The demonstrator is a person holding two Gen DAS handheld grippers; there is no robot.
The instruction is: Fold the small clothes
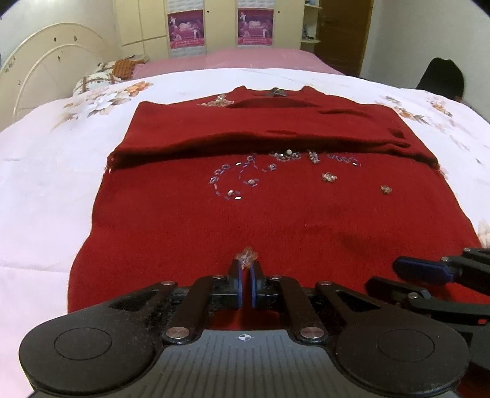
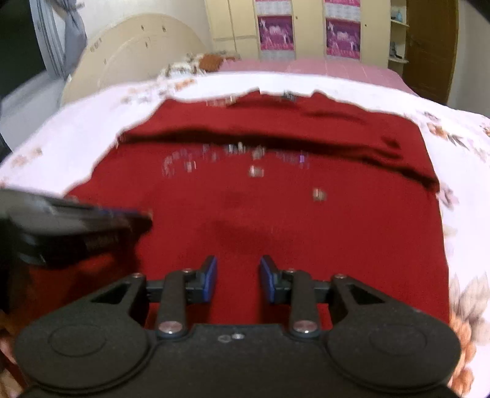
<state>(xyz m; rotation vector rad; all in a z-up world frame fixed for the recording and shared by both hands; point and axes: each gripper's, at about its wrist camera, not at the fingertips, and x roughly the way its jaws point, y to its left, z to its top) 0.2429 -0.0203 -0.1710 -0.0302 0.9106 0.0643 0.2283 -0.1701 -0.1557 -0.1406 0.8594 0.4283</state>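
A dark red knit sweater point(image 1: 245, 214) with bead and sequin trim lies flat on the bed, its sleeves folded across the chest. It also shows in the right wrist view point(image 2: 275, 208), which is blurred. My left gripper point(image 1: 246, 275) is over the near hem with its jaws almost together, and whether it pinches the cloth is hidden. My right gripper point(image 2: 238, 277) is open just above the near hem, empty. It also shows at the right edge of the left wrist view point(image 1: 428, 275).
The sweater rests on a white floral bedspread point(image 1: 46, 171) over a pink sheet point(image 1: 245, 59). A cream headboard point(image 1: 46, 64) and pillows point(image 1: 104, 73) are at far left. Wardrobes point(image 1: 220, 24) and a brown door point(image 1: 343, 33) stand behind the bed.
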